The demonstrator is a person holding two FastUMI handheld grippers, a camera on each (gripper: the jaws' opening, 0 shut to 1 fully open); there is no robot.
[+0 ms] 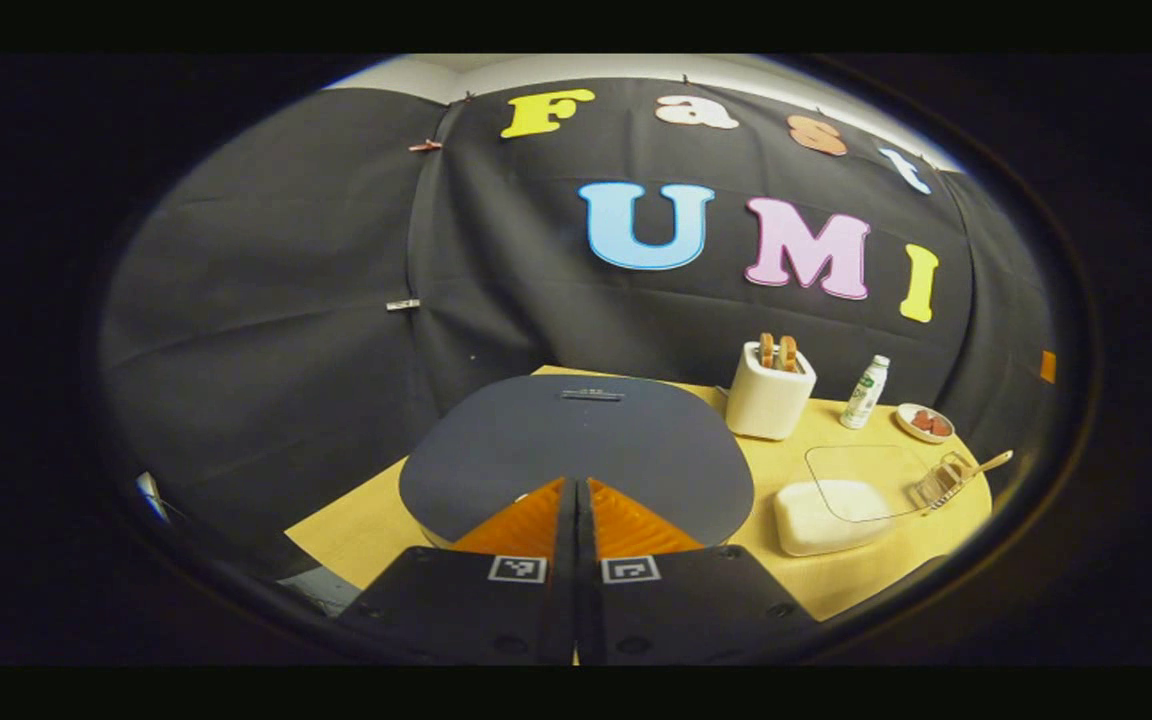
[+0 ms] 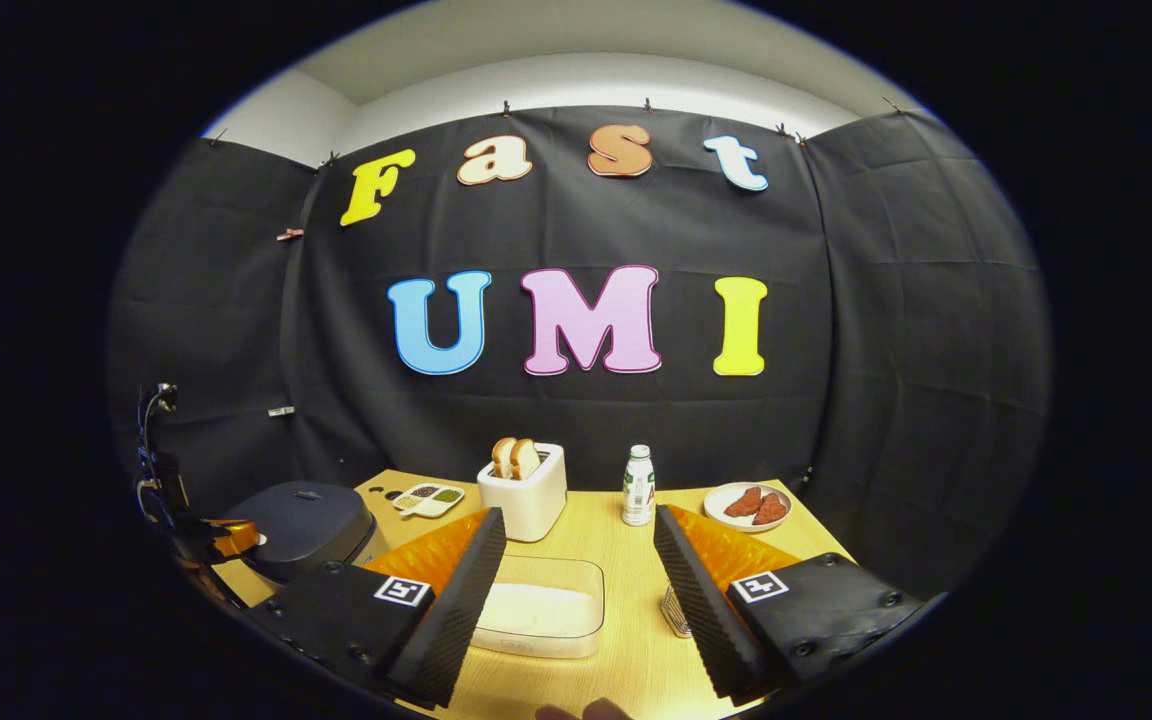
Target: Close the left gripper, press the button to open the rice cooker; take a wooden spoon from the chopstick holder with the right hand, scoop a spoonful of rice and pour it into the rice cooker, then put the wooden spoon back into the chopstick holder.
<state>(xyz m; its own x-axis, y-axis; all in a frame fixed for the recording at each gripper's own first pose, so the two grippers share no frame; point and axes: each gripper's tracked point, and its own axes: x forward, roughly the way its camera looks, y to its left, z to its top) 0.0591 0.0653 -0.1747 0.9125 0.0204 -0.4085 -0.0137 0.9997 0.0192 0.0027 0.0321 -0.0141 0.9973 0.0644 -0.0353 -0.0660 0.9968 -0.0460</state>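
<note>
Your left gripper (image 1: 576,500) is squeezed tight with nothing in it, right over the dark lid of the rice cooker (image 1: 576,450). Your right gripper (image 2: 579,560) is spread wide and holds nothing. Below it sits the clear box of rice (image 2: 541,610) on the desk (image 2: 596,530). The wooden spoon (image 1: 986,465) rests in the chopstick holder (image 1: 941,482), near the desk's right edge.

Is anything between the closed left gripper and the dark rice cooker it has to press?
Nothing visible. The left gripper, fingers together, sits right at the front edge of the dark grey rice cooker lid, which is still shut. The white toaster stands off to the side.
</note>
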